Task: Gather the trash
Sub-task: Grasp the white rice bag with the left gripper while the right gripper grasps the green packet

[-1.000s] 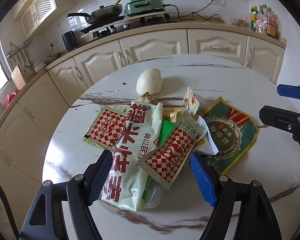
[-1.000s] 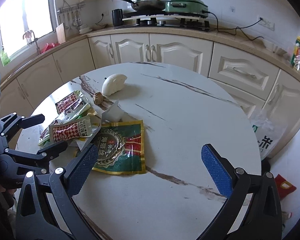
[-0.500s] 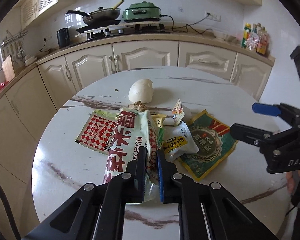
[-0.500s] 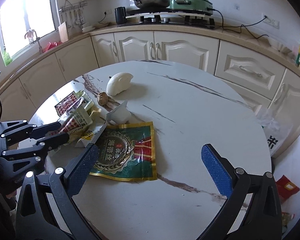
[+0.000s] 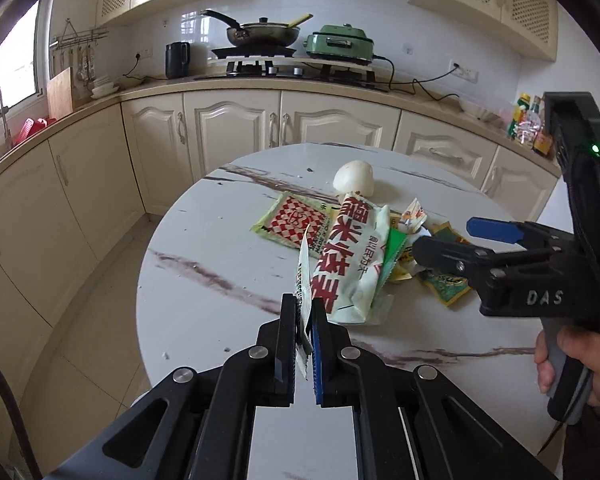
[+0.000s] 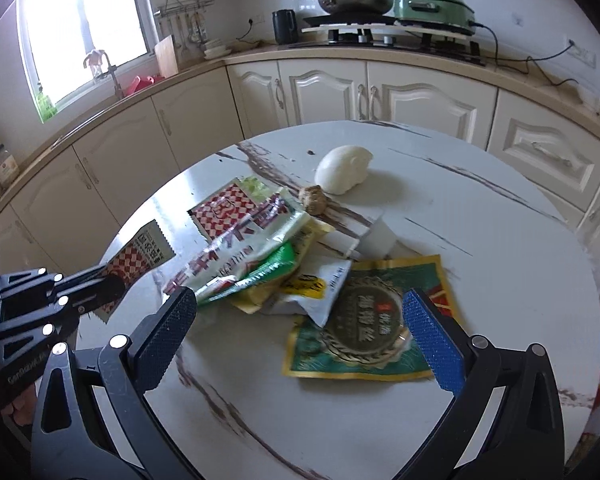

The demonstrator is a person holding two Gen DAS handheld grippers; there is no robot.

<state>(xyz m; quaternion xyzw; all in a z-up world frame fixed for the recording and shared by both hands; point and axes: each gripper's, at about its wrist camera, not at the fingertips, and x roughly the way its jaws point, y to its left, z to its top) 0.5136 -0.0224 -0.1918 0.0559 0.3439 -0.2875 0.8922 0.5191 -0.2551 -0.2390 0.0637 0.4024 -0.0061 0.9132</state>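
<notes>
Trash wrappers lie in a loose heap on the round marble table (image 6: 480, 240), and one of them, a small red-checked sachet (image 5: 305, 276), is already pinched between the jaws of the left gripper (image 5: 305, 332). The jaws are closed on its lower edge, so the sachet stands up on its side and hangs just clear of the heap, near the table's edge. I think it is held by the edge because a flat packet gives no other place to take it. The right gripper (image 6: 300, 324) hovers with its jaws wide open and nothing between them, low over the green and gold packet (image 6: 364, 328), which looks like the next piece to be taken. A person's hand (image 5: 572, 364) holds the handle of this gripper. The big pale green bag with red characters (image 5: 352, 260) lies across the middle of the heap, over a second red-checked sachet (image 5: 296, 218) and some small yellow and green packets (image 6: 276, 276). Behind the heap are a white bun (image 6: 342, 174) and a small brown lump (image 6: 315, 199), well apart from both grippers. The packets overlap each other, so pulling one may drag its neighbours. I see no bin in either view.
</notes>
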